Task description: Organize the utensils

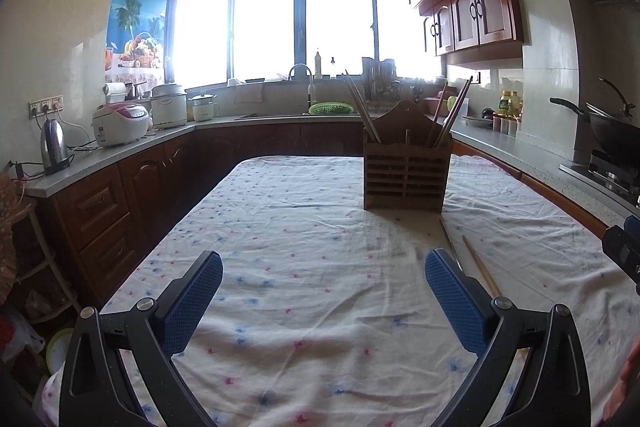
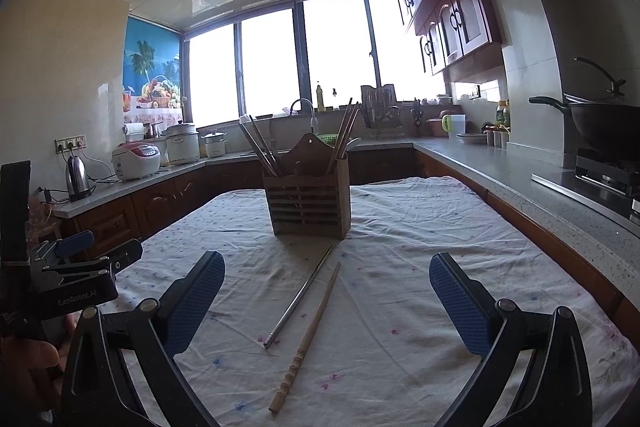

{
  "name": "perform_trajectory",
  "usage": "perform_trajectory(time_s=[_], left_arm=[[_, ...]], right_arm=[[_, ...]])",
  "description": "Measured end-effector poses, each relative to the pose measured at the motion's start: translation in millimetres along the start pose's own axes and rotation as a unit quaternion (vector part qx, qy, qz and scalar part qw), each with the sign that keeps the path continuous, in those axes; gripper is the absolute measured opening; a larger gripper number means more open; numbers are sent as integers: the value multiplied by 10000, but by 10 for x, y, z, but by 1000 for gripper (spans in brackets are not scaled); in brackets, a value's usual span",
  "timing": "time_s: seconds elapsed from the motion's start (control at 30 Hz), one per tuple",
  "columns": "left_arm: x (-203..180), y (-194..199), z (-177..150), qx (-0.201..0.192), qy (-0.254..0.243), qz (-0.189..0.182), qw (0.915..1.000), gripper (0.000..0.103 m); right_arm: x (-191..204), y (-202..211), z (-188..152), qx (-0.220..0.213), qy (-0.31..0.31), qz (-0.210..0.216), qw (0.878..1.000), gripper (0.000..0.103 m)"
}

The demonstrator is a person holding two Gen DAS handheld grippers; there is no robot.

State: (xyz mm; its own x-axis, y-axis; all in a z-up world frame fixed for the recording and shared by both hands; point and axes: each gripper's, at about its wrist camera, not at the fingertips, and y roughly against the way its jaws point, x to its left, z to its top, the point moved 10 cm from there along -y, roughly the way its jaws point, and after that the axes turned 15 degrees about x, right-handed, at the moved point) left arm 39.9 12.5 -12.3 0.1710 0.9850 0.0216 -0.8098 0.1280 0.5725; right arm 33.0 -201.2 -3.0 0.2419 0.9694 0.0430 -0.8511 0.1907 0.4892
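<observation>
A brown wooden utensil holder [image 2: 308, 205] stands upright on the cloth-covered table [image 2: 420, 227], with several chopsticks leaning in it; it also shows in the left wrist view [image 1: 406, 173]. A metal chopstick [image 2: 299, 297] and a wooden chopstick [image 2: 308, 337] lie loose on the cloth in front of it, between my right gripper's fingers. My right gripper [image 2: 327, 301] is open and empty above them. My left gripper [image 1: 324, 301] is open and empty, to the left of the loose chopsticks [image 1: 480, 269]. The left gripper also shows at the left edge of the right wrist view [image 2: 80, 259].
Kitchen counters run around the table: a kettle [image 1: 54, 147] and rice cookers [image 1: 120, 125] on the left, a sink [image 1: 302, 83] under the window, a wok on the stove [image 2: 600, 127] on the right. Wall cabinets [image 1: 472, 11] hang above right.
</observation>
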Motion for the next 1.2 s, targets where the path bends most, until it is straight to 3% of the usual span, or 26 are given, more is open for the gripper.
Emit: perform_trajectory(time_s=[1.2], left_arm=[[76, -32, -7, 116, 148, 4, 9998, 102]], right_arm=[[-6, -59, -52, 91, 46, -50, 9999, 103]])
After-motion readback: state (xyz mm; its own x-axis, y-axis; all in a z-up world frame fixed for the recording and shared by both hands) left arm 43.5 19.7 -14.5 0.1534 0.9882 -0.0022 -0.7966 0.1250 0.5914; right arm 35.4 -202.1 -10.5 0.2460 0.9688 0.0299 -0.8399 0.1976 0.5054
